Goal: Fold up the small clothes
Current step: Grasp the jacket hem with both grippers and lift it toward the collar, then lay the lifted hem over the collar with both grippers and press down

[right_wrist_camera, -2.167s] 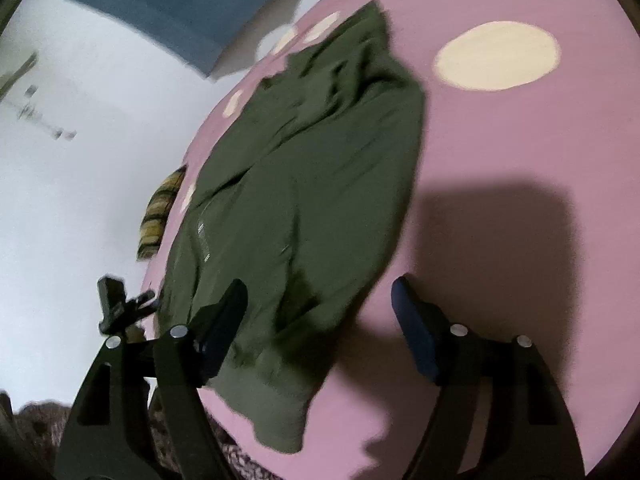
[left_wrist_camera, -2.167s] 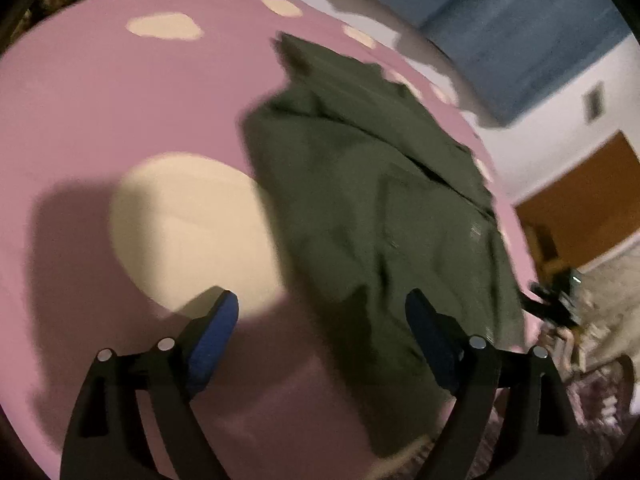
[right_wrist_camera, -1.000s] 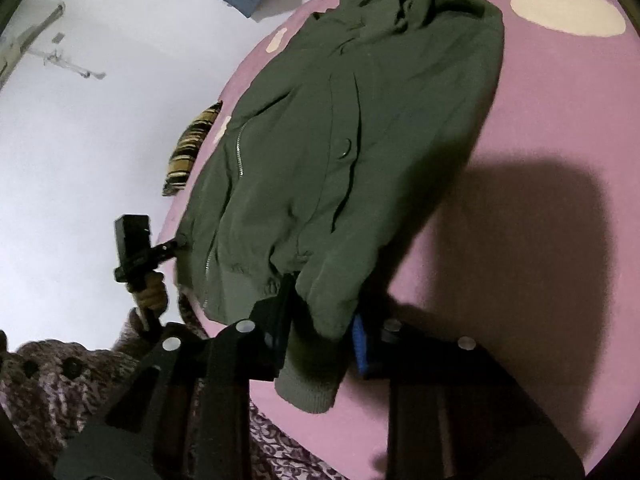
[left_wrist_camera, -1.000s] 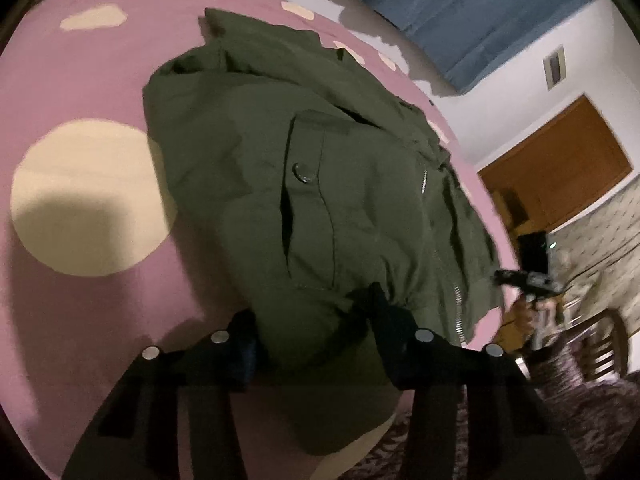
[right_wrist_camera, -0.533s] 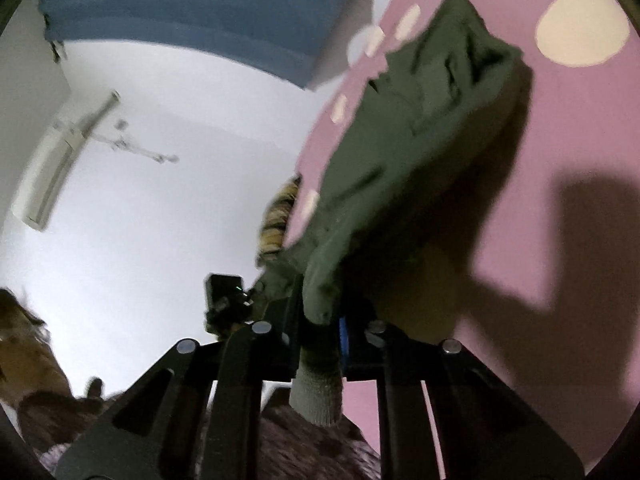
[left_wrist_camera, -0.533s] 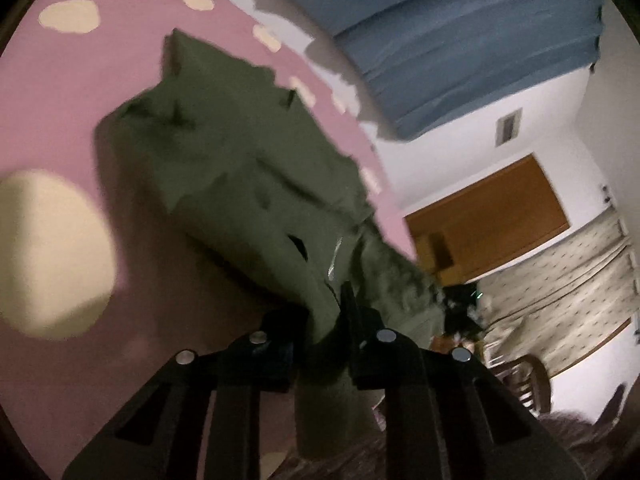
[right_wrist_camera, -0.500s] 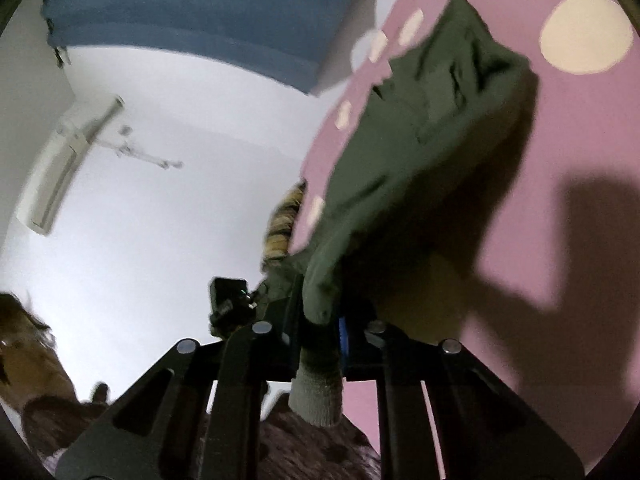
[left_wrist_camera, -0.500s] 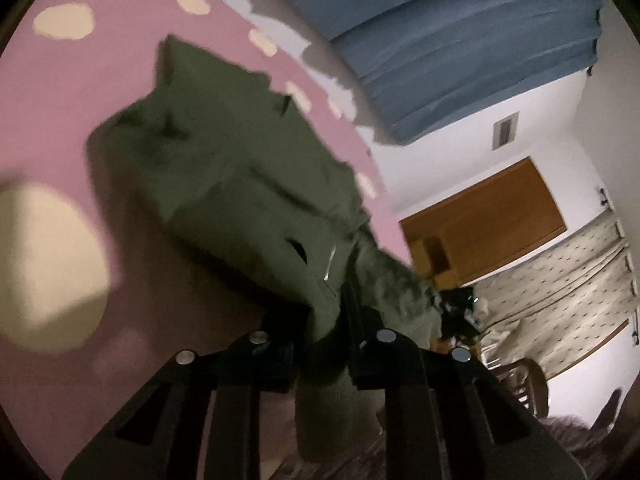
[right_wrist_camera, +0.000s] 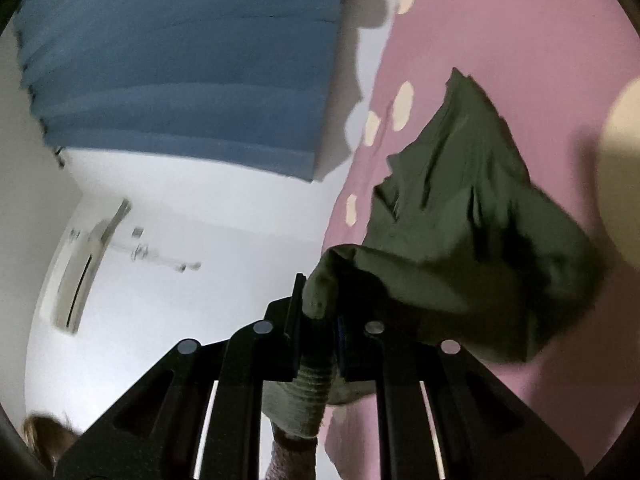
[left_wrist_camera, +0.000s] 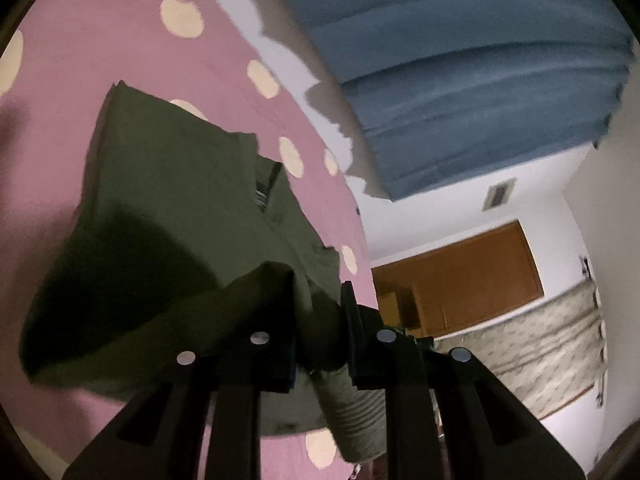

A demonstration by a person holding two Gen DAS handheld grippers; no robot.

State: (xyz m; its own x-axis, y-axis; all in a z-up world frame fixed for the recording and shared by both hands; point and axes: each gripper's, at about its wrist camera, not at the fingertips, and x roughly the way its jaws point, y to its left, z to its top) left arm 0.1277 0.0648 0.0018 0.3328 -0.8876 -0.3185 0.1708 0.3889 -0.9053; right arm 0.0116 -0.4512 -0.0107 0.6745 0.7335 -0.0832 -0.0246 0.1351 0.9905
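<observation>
In the left wrist view, the left gripper [left_wrist_camera: 318,316] had its jaws clamped on the ribbed hem of an olive green jacket [left_wrist_camera: 172,216]. The hem bunched between the two black fingers [left_wrist_camera: 280,320], and a ribbed end of it hung down below them toward the bottom of the frame. From the grip the jacket ran away and spread over a pink bedspread [left_wrist_camera: 80,40] dotted with cream spots, its far part lying flat while the near part was lifted off the surface and cast a dark shadow on the cloth beneath. A zipper edge [left_wrist_camera: 266,186] showed near the middle of the garment. Beyond the bed hung a blue curtain [left_wrist_camera: 460,92], with a white wall, a brown wooden door [left_wrist_camera: 468,276] and a pale patterned drape [left_wrist_camera: 532,352] to the right.

In the right wrist view, the right gripper [right_wrist_camera: 320,320] had its jaws pressed together on another part of the same ribbed hem, a knitted cuff-like end [right_wrist_camera: 312,392] drooping below the fingers. The jacket [right_wrist_camera: 472,216] stretched from the grip up and to the right, raised at the near end and resting on the bedspread [right_wrist_camera: 540,40] farther off. The curtain [right_wrist_camera: 180,60] filled the upper left, and a wall-mounted air conditioner [right_wrist_camera: 84,264] sat on the white wall beneath it.
</observation>
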